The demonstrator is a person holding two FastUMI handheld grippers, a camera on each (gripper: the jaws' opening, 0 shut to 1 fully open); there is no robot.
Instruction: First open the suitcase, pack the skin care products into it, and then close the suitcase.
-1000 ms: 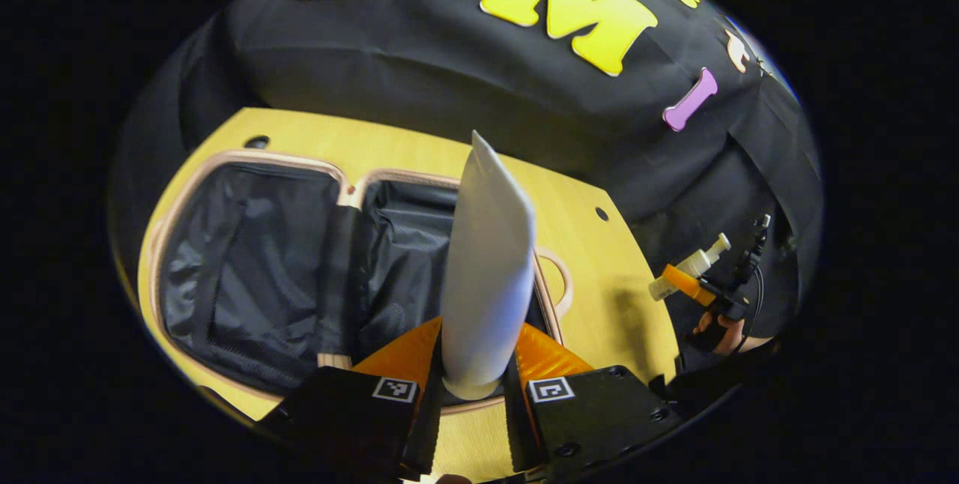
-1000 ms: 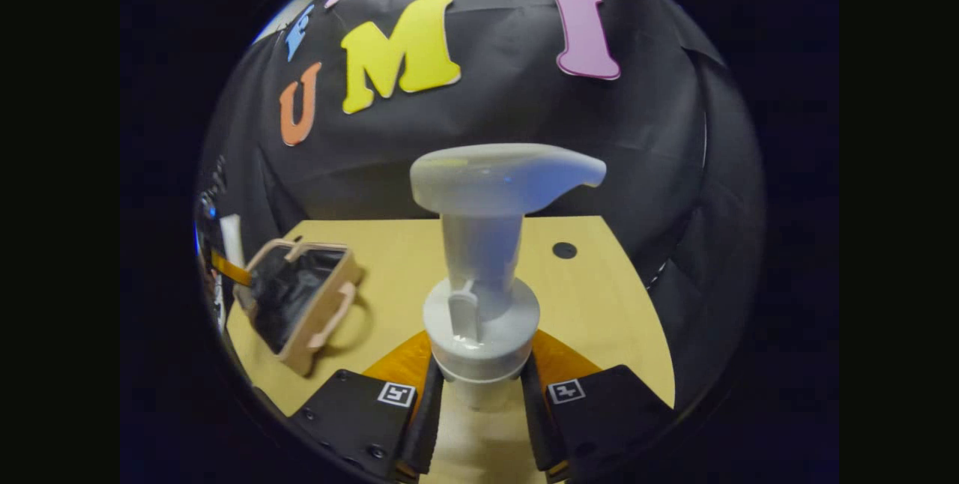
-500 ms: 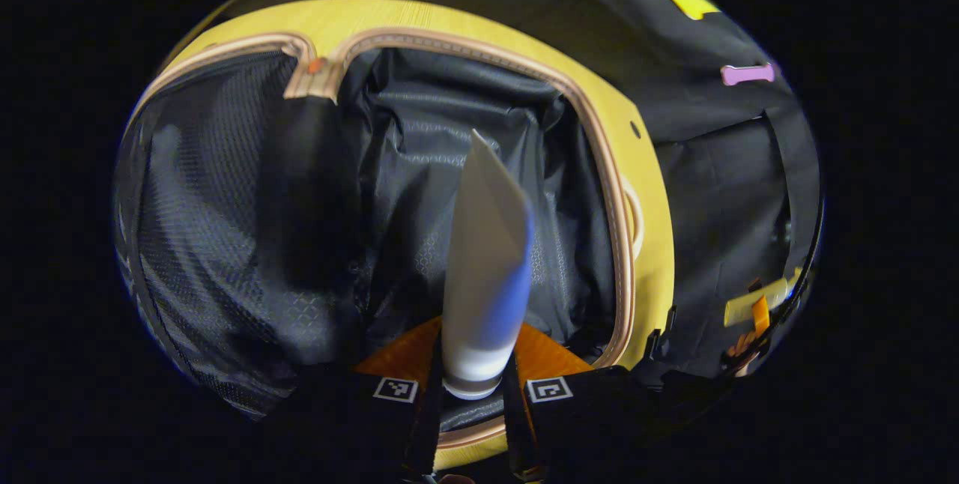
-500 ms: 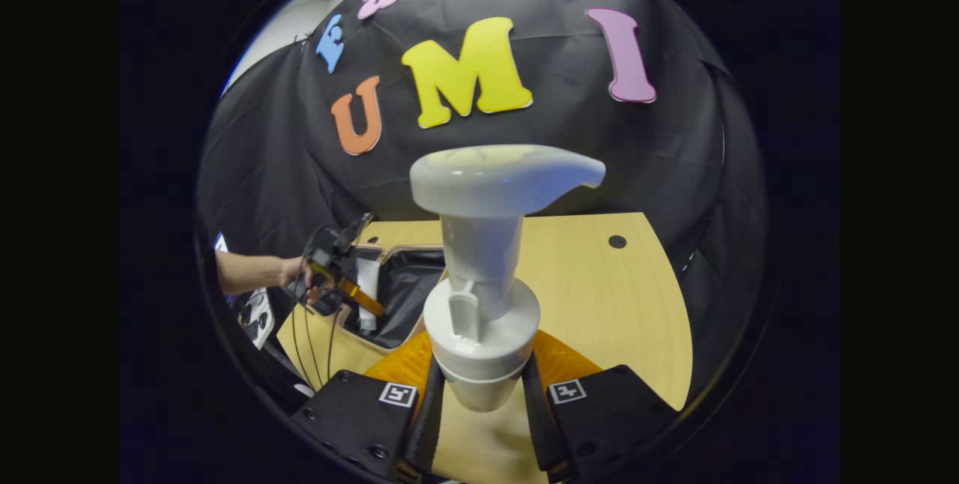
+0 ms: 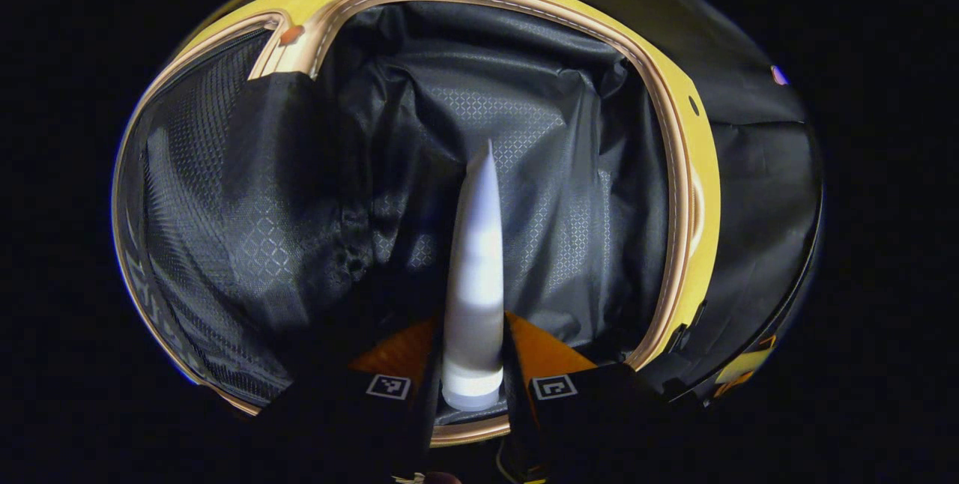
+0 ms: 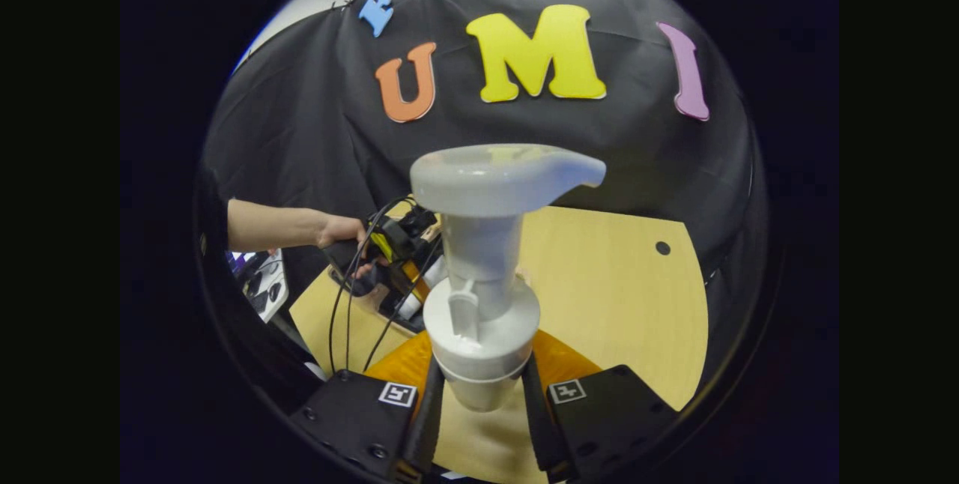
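In the left gripper view the open suitcase (image 5: 674, 139) lies right below me, its tan rim around black lining. My left gripper (image 5: 470, 383) is shut on a white tube (image 5: 475, 274), which points down into the right half of the case. In the right gripper view my right gripper (image 6: 479, 394) is shut on a white pump bottle (image 6: 483, 244), held upright above the wooden table (image 6: 622, 304). Beyond the bottle, the left gripper (image 6: 397, 259) and the hand (image 6: 341, 231) holding it are lowered into the suitcase, most of which is hidden.
The suitcase's left half has a black mesh divider (image 5: 217, 229). Cables (image 6: 341, 312) hang from the left gripper over the table's left edge. An open stretch of table lies to the right of the pump bottle, with a small hole (image 6: 662, 248) near the far edge.
My left gripper has dropped lower and deeper into the suitcase with the tube. The right gripper has swung left with the pump bottle, bringing the left gripper and hand nearer its centre.
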